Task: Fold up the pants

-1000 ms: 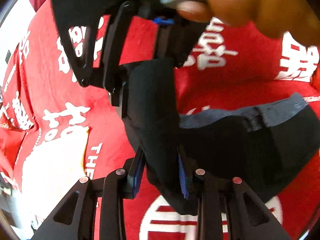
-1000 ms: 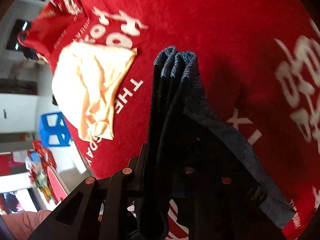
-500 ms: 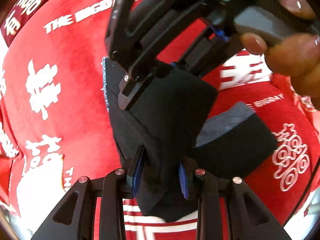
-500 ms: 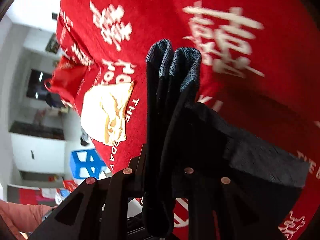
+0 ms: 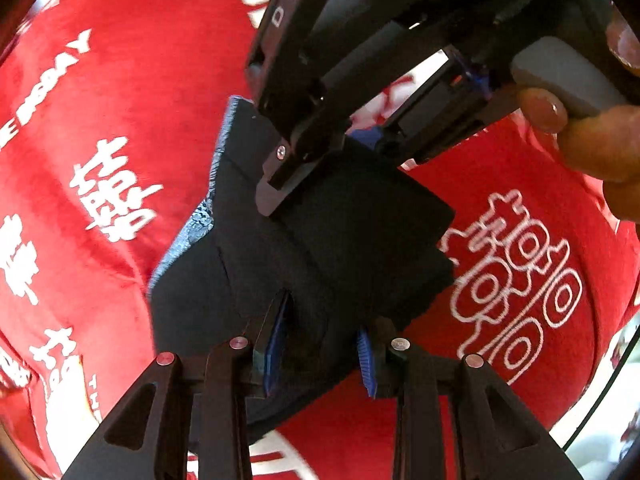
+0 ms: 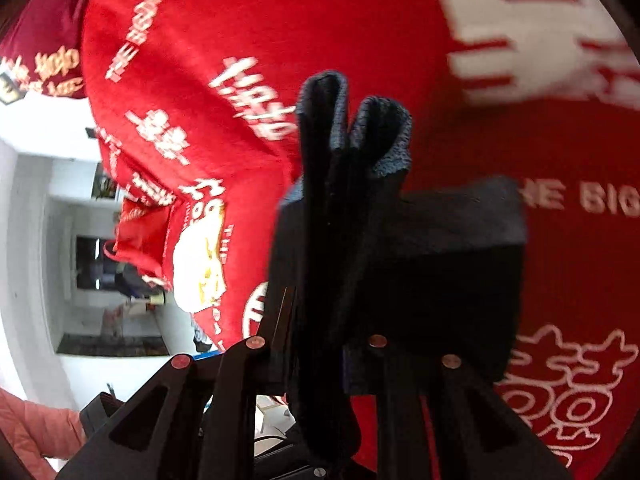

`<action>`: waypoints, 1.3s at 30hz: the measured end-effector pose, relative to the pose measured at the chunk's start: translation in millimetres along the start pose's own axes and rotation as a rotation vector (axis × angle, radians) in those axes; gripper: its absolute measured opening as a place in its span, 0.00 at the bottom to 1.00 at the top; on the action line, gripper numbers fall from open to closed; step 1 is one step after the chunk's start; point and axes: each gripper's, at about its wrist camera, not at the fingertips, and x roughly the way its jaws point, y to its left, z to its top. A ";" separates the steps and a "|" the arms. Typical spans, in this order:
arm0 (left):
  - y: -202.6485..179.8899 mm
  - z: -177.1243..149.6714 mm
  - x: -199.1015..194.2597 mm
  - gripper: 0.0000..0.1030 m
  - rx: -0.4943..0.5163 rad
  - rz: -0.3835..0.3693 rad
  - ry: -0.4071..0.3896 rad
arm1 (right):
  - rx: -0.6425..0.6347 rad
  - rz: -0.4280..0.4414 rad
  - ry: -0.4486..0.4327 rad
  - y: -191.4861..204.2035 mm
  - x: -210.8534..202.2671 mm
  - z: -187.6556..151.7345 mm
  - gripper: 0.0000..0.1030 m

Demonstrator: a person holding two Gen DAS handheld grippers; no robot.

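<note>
We are holding the folded pants above the red table, each tool, left and right, clamping a bunched edge; next we are likely lowering them flat.

Your right gripper: pads buried in the pants, contact not visible. White print on the red cloth is motion-blurred top right. Your right hand is cut off at frame edge.
</note>
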 end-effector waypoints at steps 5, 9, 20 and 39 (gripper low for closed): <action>-25.0 -0.7 32.1 0.31 0.024 -0.005 0.065 | 0.055 -0.036 0.004 -53.7 10.9 -8.2 0.18; -31.1 -3.7 45.3 0.31 0.035 0.008 0.084 | 0.086 -0.031 0.014 -82.8 22.5 -7.7 0.20; 7.9 -12.5 28.5 0.76 -0.135 -0.074 0.169 | 0.026 -0.166 0.002 -81.2 12.1 -24.2 0.29; 175.6 -56.4 34.7 0.76 -0.693 0.056 0.265 | -0.050 -0.508 -0.022 -57.8 -18.7 -54.3 0.38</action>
